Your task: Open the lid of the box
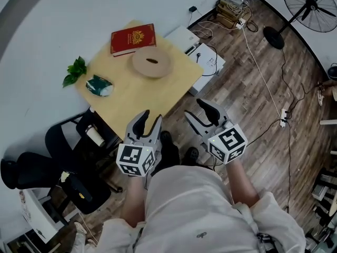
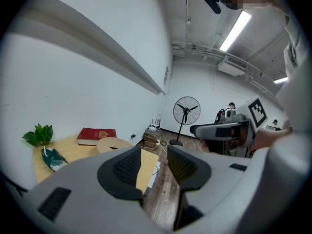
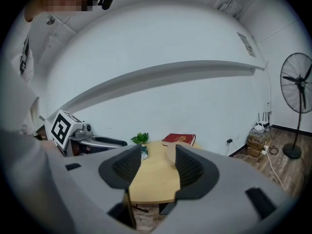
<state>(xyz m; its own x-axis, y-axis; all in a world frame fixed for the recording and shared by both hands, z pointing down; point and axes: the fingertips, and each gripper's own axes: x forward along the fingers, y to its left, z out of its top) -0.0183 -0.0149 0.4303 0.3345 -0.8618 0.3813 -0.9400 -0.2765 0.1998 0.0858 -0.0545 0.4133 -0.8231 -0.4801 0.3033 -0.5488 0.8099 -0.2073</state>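
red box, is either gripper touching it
No, the red box lies at the table's far edge, while the left gripper and right gripper are by its near side.

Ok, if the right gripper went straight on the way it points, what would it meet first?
Probably the square light wooden table: its bare top fills the gap between the open fingers of the right gripper, with nothing nearer in that line. Depth is hard to judge.

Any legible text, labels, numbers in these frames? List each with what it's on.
None legible.
Gold print on the flat red book-shaped box: too small.
Print on the dark green packet: blurred.
White wall placard: too small.
Black-and-white marker cubes: coded squares, no words.
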